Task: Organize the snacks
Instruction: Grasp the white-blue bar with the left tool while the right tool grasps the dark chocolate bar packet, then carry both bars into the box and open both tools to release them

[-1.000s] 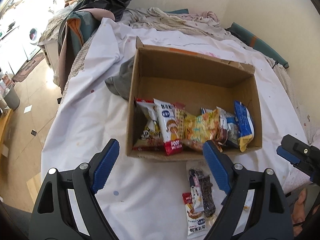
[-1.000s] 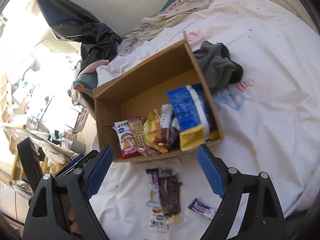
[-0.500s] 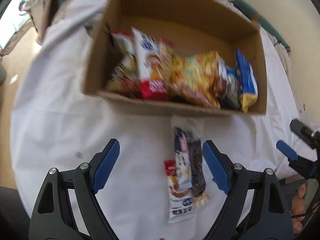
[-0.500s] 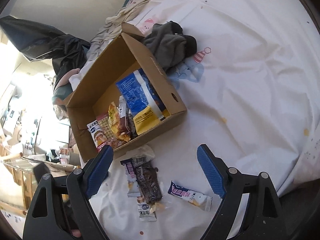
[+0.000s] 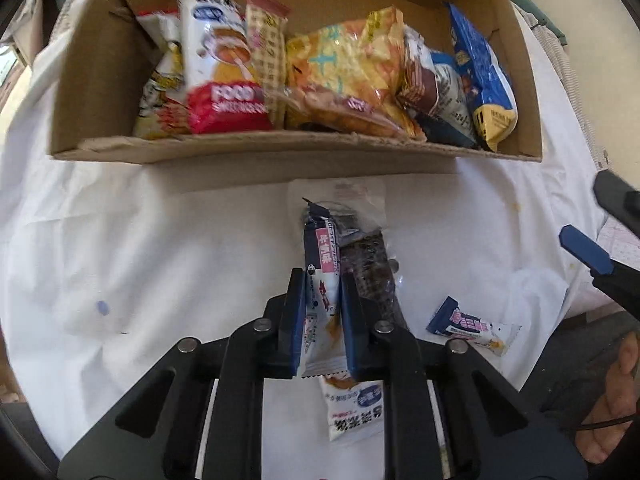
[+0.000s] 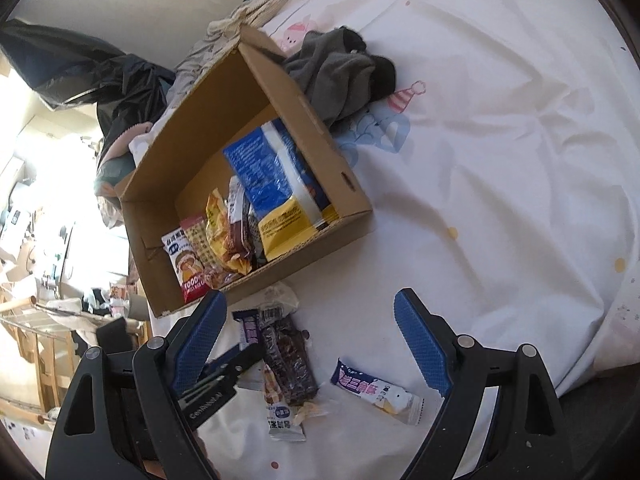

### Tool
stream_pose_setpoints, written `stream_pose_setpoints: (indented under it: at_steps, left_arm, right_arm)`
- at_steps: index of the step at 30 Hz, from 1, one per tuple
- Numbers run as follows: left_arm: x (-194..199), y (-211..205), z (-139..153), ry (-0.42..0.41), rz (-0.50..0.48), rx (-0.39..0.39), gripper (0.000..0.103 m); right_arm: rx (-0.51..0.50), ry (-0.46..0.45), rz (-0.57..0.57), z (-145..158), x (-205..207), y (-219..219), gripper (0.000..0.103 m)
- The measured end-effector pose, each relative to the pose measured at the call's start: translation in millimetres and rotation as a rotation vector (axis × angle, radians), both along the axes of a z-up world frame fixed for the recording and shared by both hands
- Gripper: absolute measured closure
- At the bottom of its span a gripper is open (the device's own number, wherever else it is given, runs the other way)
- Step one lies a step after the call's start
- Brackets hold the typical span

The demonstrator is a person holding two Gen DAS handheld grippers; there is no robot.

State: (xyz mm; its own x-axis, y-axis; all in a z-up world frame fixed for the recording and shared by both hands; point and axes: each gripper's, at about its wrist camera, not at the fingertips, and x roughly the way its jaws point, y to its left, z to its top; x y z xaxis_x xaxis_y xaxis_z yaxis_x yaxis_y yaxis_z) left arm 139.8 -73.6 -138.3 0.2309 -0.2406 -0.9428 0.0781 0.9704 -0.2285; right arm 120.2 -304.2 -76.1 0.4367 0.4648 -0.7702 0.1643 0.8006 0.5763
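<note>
While most of the snacks already stand upright in a row along the near wall of the cardboard box [image 5: 256,152], four packets remain on the white sheet [image 5: 140,248] just in front of it. The left gripper [image 5: 322,320] has just been closing, and its blue pads now pinch a slim wafer packet [image 5: 321,264] with a dark top and a pink label; the packet runs lengthwise between the jaws. Touching its right side lies a dark chocolate bar [image 5: 374,268] in clear wrap, with a further clear wrapper at its far end. A white packet [image 5: 354,408] lies partly beneath the pinched one, at the near edge. A small dark-blue bar [image 5: 472,326] lies apart to the right. The right gripper [image 6: 308,340] hovers above the sheet with its jaws spread wide and nothing between them.

Judged from this layout, the task is well advanced: the pinched packet must go into the box, then the three others.

The left wrist view shows the pinch itself and the box contents face-on, including a red-and-white bag [image 5: 220,68] and a yellow bag [image 5: 348,64]. The right wrist view shows what the left does not: the spread right jaws, a grey garment [image 6: 340,76] against the far right wall of the box, and black plastic bags [image 6: 100,76] beyond it.
</note>
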Motion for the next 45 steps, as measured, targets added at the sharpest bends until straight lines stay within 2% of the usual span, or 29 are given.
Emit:
stream_pose_setpoints:
  at_steps: [6, 10, 14, 16, 19, 26, 29, 30, 32, 33, 34, 42, 45]
  left_arm:
    - [-14, 28, 29, 0.021, 0.059, 0.028, 0.089]
    - [-23, 54, 49, 0.015, 0.110, 0.036, 0.089]
    - [-24, 84, 54, 0.022, 0.150, 0.053, 0.089]
    - [-25, 91, 54, 0.011, 0.171, 0.072, 0.089]
    - [-24, 99, 52, 0.011, 0.194, 0.055, 0.089]
    - [-23, 101, 51, 0.000, 0.216, 0.027, 0.089]
    - [-19, 97, 53, -0.015, 0.213, 0.033, 0.089]
    - [-19, 97, 54, -0.018, 0.215, 0.038, 0.089]
    - [-18, 96, 54, -0.023, 0.222, 0.045, 0.089]
    - [-18, 96, 54, -0.023, 0.225, 0.047, 0.089]
    - [-18, 96, 53, -0.022, 0.228, 0.048, 0.089]
    - [-18, 97, 53, -0.036, 0.245, 0.068, 0.089]
    - [-17, 100, 53, -0.048, 0.257, 0.075, 0.089]
  right_arm:
    - [-0.039, 0.053, 0.136, -16, 6, 42, 0.015]
    - [-0.120, 0.090, 0.246, -30, 20, 82, 0.015]
    - [-0.233, 0.125, 0.361, -49, 30, 126, 0.014]
    - [-0.295, 0.133, 0.390, -56, 33, 141, 0.012]
    - [-0.369, 0.144, 0.402, -67, 39, 155, 0.011]
    - [-0.485, 0.143, 0.442, -80, 39, 174, 0.007]
    - [-0.477, 0.140, 0.435, -80, 39, 174, 0.007]
    - [-0.479, 0.138, 0.431, -80, 39, 173, 0.010]
    - [-0.488, 0.128, 0.432, -77, 37, 169, 0.021]
    - [-0.486, 0.119, 0.437, -75, 37, 167, 0.030]
    - [-0.480, 0.117, 0.441, -74, 36, 165, 0.034]
    - [-0.380, 0.101, 0.448, -58, 28, 148, 0.035]
    - [-0.339, 0.067, 0.446, -40, 23, 141, 0.035]
